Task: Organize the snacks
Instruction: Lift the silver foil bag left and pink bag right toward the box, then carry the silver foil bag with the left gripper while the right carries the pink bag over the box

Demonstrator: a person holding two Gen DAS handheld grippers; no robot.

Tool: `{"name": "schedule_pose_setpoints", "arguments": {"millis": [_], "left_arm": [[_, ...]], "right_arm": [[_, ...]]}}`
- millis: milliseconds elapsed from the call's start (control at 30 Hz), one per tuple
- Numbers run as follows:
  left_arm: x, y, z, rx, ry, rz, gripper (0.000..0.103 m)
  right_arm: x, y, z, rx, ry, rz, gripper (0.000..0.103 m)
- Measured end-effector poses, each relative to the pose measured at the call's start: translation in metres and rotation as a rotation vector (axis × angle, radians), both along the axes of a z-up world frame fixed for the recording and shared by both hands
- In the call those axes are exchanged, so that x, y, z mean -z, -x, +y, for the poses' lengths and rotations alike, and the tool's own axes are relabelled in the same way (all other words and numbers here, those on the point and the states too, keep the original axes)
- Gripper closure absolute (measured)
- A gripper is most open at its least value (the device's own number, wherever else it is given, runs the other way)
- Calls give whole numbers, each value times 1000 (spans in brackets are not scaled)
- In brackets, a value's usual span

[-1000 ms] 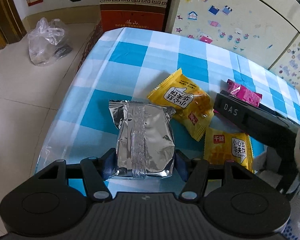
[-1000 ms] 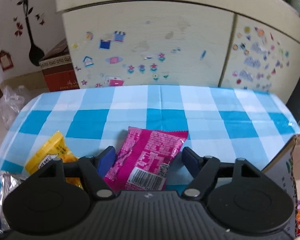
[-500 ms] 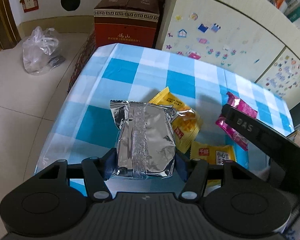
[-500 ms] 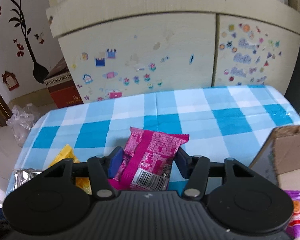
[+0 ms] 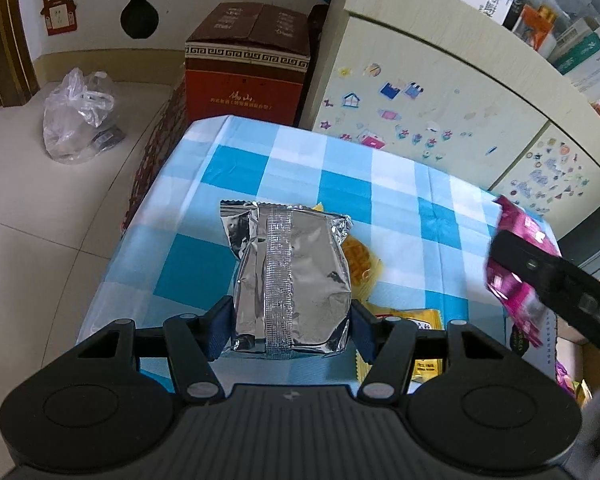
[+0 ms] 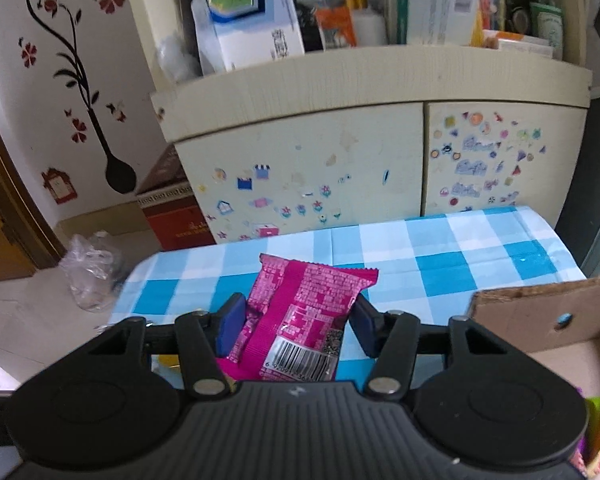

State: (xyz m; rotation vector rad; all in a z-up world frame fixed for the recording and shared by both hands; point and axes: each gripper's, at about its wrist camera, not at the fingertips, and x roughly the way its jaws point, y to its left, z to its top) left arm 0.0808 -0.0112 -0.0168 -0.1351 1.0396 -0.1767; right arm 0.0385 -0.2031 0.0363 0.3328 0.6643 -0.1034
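Our left gripper (image 5: 288,330) clamps the silver packet (image 5: 290,276) above the checked table (image 5: 204,216); our right gripper (image 6: 298,324) pinches the pink packet (image 6: 304,312) (barcode facing us), near the cardboard box (image 6: 540,312).

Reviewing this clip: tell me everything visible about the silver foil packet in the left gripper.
The silver foil packet is a puffed, crinkled pillow bag of shiny metallic film, unprinted on the side shown, with a ribbed seam strip running down its middle and a crimped, serrated top edge. It looks sealed. The left gripper pinches its lower sides between blue pads, holding it upright above the blue checked tablecloth. Yellow snack packets lie on the cloth behind it.
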Motion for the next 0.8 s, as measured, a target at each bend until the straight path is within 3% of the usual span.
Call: {"name": "schedule_pose_setpoints", "arguments": {"millis": [333, 800], "left_arm": [[-18, 15, -2, 28, 11, -32, 38], [-40, 33, -11, 58, 11, -73, 38]], "right_arm": [[-28, 48, -2, -17, 37, -20, 46], [-51, 107, -36, 44, -28, -72, 46]]}}
